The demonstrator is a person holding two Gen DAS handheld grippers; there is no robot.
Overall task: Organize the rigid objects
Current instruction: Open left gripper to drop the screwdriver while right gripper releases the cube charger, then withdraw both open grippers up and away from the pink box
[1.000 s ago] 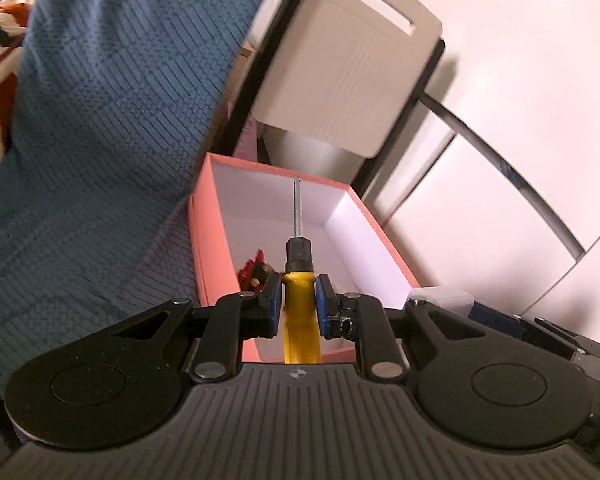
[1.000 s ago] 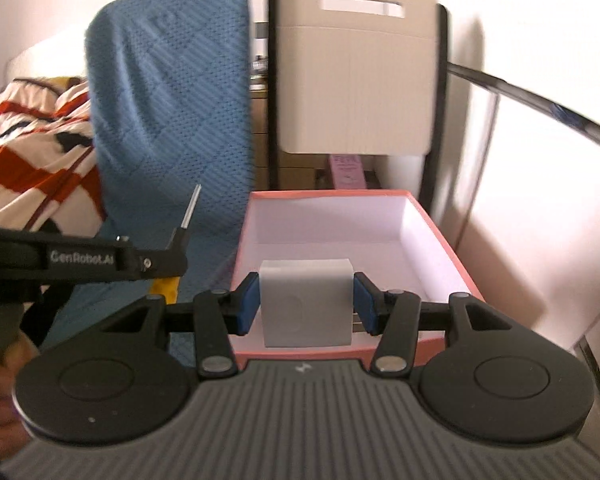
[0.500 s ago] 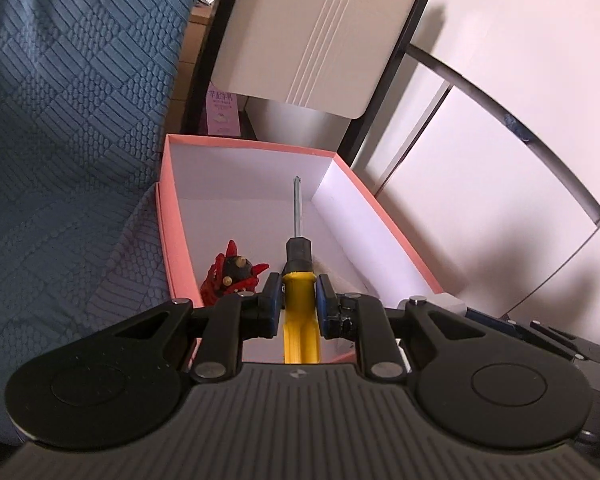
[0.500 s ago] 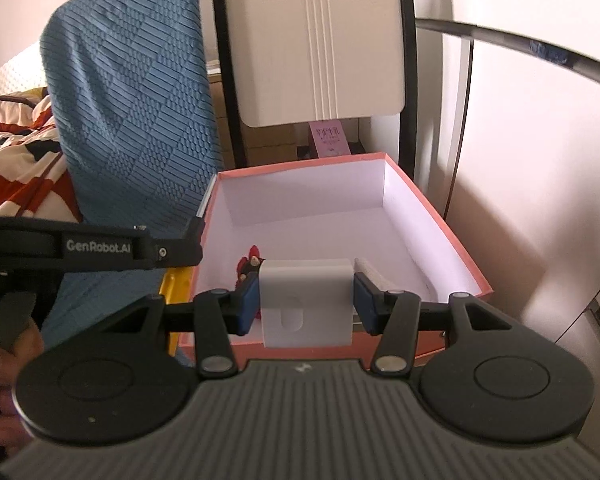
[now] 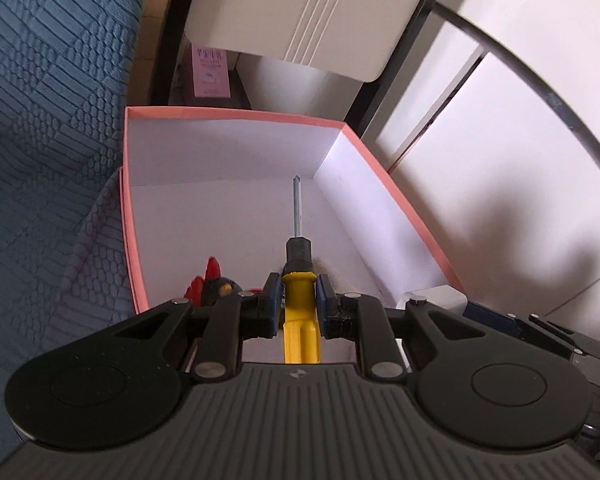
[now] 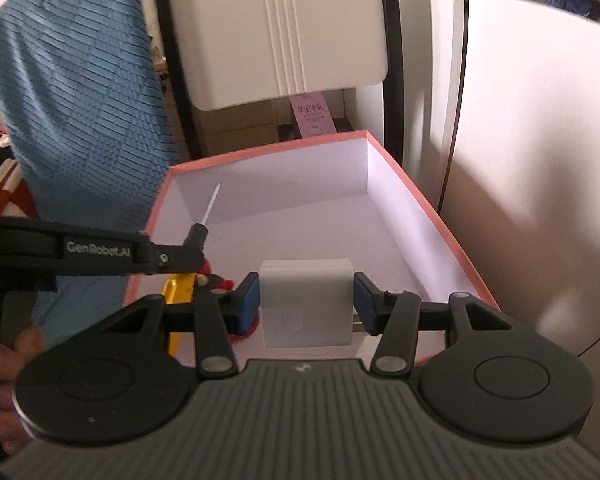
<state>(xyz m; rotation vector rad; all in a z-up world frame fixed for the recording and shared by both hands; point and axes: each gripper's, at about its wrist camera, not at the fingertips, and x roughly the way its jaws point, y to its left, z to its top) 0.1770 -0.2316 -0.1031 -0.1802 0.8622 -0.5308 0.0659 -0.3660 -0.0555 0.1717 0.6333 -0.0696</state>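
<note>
My left gripper (image 5: 298, 300) is shut on a yellow-handled screwdriver (image 5: 299, 312), its metal shaft pointing forward over the inside of a pink box with white walls (image 5: 236, 120). A red and black toy (image 5: 210, 282) lies in the box's near left corner. In the right wrist view my right gripper (image 6: 306, 302) is shut on a white cube-shaped block (image 6: 306, 304), held over the near end of the same pink box (image 6: 440, 216). The left gripper (image 6: 172, 258) with the screwdriver (image 6: 206, 216) reaches in from the left. The right gripper's block shows at the box's near right corner (image 5: 436, 296).
A blue quilted cushion (image 5: 48, 128) stands left of the box. Behind it is a white chair back (image 6: 276, 28) with a black frame, and a small purple carton (image 6: 312, 118). A white wall panel with a dark curved bar (image 5: 520, 76) runs along the right. A hand (image 6: 8, 364) holds the left gripper.
Both grippers moved forward and down over the pink box, which now fills more of each view. The screwdriver tip is now inside the box. Both grips are unchanged.
</note>
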